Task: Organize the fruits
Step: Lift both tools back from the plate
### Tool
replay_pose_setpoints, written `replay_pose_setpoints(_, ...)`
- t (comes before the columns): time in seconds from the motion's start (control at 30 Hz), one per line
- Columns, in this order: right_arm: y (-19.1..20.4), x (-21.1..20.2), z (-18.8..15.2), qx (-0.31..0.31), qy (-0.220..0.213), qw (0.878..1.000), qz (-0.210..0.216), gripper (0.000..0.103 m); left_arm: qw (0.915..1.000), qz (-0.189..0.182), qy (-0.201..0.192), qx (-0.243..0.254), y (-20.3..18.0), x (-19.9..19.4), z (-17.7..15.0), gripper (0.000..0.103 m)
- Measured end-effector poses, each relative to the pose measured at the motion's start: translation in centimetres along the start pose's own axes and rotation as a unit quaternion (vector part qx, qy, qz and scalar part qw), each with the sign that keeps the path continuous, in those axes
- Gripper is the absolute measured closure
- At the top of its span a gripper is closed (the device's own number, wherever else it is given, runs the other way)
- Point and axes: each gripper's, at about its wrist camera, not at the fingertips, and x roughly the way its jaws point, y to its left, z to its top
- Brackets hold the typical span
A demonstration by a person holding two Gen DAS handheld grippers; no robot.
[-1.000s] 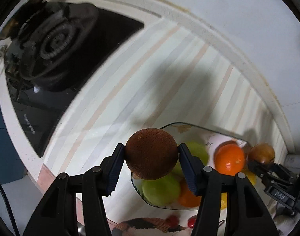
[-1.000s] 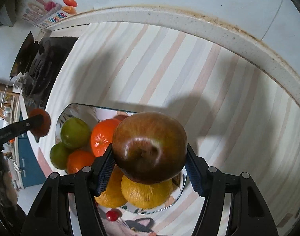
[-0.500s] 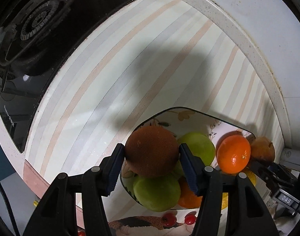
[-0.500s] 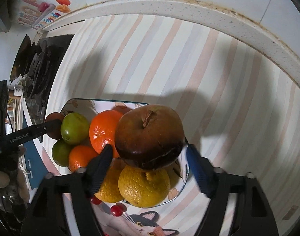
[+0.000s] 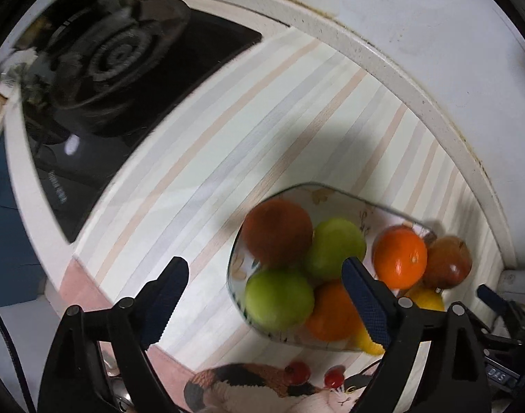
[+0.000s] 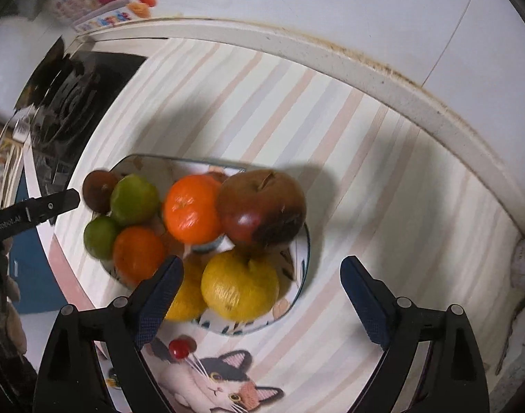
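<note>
A striped mat (image 6: 331, 144) covers the counter beside a black stove (image 5: 124, 69).

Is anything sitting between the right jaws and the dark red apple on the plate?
Nothing visible does. The right gripper hangs above the plate, jaws opening and empty; the apple lies exposed atop the pile, against an orange.

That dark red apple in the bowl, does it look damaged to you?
Yes. The apple, perched on the pile at the bowl's right edge, has a blackish bruised patch low on its side and a split near its top. The other fruit looks sound.
</note>
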Motion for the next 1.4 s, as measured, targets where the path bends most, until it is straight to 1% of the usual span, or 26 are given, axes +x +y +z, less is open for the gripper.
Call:
replay_pose_setpoints(0.1, 0.7, -1.3, -1.9, -0.008, -0.009, 1.0, -0.004, 0.009, 0.9993, 0.028, -0.022, 0.012, -0.6, -1.4, -2.6, 0.012)
replay_pose_setpoints(0.3, 1.2, -4.7, -5.9, -0.02, -0.042, 0.999, -0.025, 0.009, 0.9969, 0.042, -0.064, 0.018, -1.6, -4.7, -7.6, 0.012)
replay_pose_setpoints(0.37, 1.4, -6.0, -7.0, -0.02, -0.053, 0.998, -0.029, 0.009, 0.9957, 0.037, -0.083, 0.019, -1.7, -6.3, -9.1, 0.012)
replay_pose_setpoints(0.5, 1.8, -9.5, -9.6, -0.018, -0.082, 0.996, -0.033, 0.009, 0.9928, 0.024, -0.114, 0.027, -2.3, -9.0, -11.2, 0.012)
replay_pose_setpoints(0.57, 2.2, -11.1, -10.8, -0.016, -0.096, 0.994, -0.041, 0.009, 0.9905, 0.016, -0.132, 0.033, -2.3, -10.8, -12.5, 0.012)
replay_pose_setpoints(0.67, 2.8, -13.5, -12.7, -0.009, -0.115, 0.993, -0.04, 0.009, 0.9866, 0.015, -0.157, 0.043, -2.0, -13.5, -14.6, 0.012)
replay_pose_setpoints(0.83, 3.9, -17.9, -16.0, -0.003, -0.149, 0.988, -0.041, 0.009, 0.9813, 0.017, -0.183, 0.057, -1.4, -17.2, -17.8, 0.012)
replay_pose_setpoints(1.03, 4.9, -23.6, -20.3, -0.003, -0.194, 0.98, -0.039, 0.009, 0.9741, 0.002, -0.218, 0.062, -0.4, -21.6, -21.9, 0.012)
replay_pose_setpoints(1.2, 5.3, -27.0, -22.9, -0.017, -0.219, 0.975, -0.036, 0.009, 0.9664, -0.004, -0.249, 0.062, -0.7, -25.0, -25.3, 0.012)
replay_pose_setpoints(1.4, 5.6, -30.4, -25.8, -0.031, -0.242, 0.969, -0.037, 0.009, 0.9602, -0.012, -0.272, 0.061, -1.2, -27.8, -28.0, 0.012)
